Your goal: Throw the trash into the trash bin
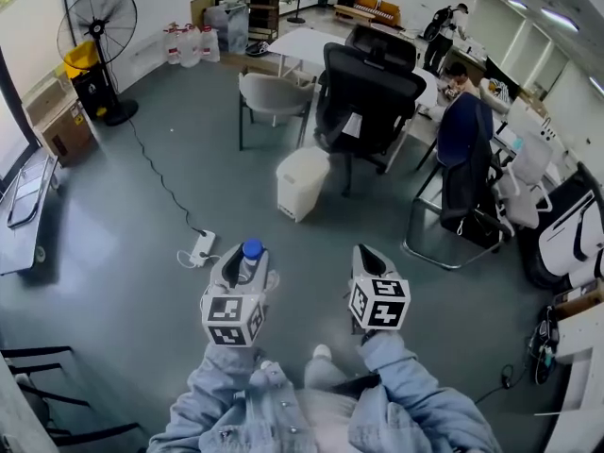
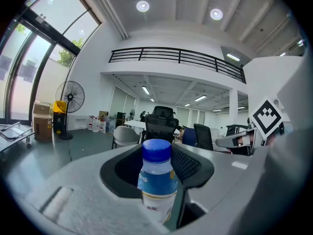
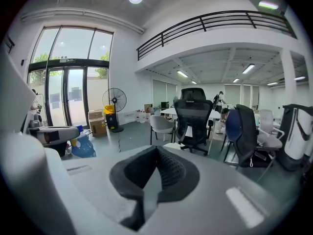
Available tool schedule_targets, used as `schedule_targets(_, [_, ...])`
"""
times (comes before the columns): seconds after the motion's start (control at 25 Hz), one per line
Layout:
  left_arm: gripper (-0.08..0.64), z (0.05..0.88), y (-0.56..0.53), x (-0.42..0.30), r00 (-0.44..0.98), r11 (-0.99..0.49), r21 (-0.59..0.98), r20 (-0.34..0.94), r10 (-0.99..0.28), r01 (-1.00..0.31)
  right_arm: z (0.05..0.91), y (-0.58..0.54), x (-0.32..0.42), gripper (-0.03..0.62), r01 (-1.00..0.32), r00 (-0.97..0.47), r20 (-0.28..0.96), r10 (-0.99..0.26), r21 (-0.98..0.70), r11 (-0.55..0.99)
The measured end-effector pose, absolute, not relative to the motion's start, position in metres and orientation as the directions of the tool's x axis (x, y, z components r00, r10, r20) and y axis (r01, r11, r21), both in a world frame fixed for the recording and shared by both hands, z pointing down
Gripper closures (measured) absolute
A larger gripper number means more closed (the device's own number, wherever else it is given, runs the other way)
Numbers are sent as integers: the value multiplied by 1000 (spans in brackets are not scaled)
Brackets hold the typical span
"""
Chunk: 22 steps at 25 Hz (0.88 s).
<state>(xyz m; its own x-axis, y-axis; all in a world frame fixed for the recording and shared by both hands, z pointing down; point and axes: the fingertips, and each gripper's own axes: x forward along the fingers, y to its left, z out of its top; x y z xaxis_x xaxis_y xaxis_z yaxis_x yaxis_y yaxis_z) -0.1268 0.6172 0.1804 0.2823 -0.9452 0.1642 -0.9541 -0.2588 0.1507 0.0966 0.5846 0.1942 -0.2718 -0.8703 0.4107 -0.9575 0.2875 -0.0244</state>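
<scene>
1. Two grippers are held side by side above the grey floor [image 1: 123, 206].
2. Left gripper [image 1: 247, 264]: jaws stand wide and are clamped on a small bottle [image 2: 156, 180]. It has a blue cap and a blue-and-white label, and it stands upright with the cap above the pads.
3. Right gripper [image 3: 155, 168]: jaws are drawn together with nothing between them.
4. White trash bin [image 1: 301, 183] stands on the floor ahead, well apart from both grippers and just beside a black office chair [image 1: 368, 97].

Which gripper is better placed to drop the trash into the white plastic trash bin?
Left. The left gripper holds the blue-capped plastic bottle; the white plastic trash bin stands ahead. The right gripper is empty.
</scene>
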Motion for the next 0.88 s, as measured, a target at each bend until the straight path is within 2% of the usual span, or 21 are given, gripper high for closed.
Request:
schedule_targets(0.4, [373,194,583,-129,290,-265,153,182,-940,-952,207,548,117,589,-974,-223,427,-876,-57,220])
schedule_targets(0.88, [373,189,476,-123,268,-247,126,190,-944,-961,210,428,123,589,-967,-255,431,-865,-99,236])
